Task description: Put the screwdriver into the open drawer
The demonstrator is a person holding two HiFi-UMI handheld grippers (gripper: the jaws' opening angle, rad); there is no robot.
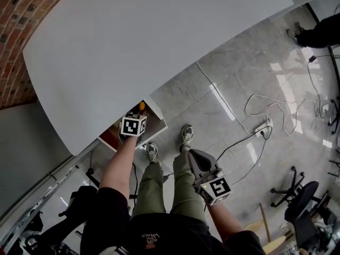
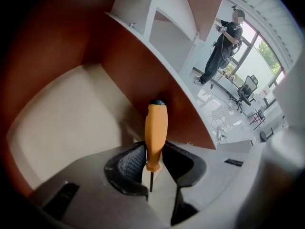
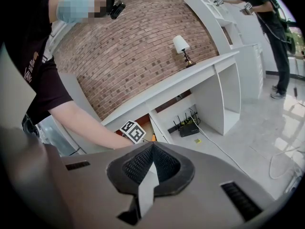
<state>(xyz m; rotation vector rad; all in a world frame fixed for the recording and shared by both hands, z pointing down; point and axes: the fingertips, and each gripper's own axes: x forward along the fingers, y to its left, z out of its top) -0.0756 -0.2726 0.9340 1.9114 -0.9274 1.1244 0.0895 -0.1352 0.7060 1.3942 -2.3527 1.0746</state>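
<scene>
The left gripper [image 2: 155, 165] is clamped on the orange-handled screwdriver [image 2: 156, 128] at the lower end of its handle, the handle pointing away from the jaws into the open drawer [image 2: 62, 123], above its pale bottom and near its red-brown side wall. The drawer projects from under the front edge of the white desk [image 1: 149, 47]. The right gripper [image 3: 150, 166] has its jaws closed together on nothing and is held above the tiled floor [image 1: 234, 84], well apart from the drawer.

Bright daylight, floor glare, fisheye edges

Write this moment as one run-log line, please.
left gripper: shut on screwdriver, over open drawer | right gripper: shut, empty, apart from drawer | screwdriver: not yet released
</scene>
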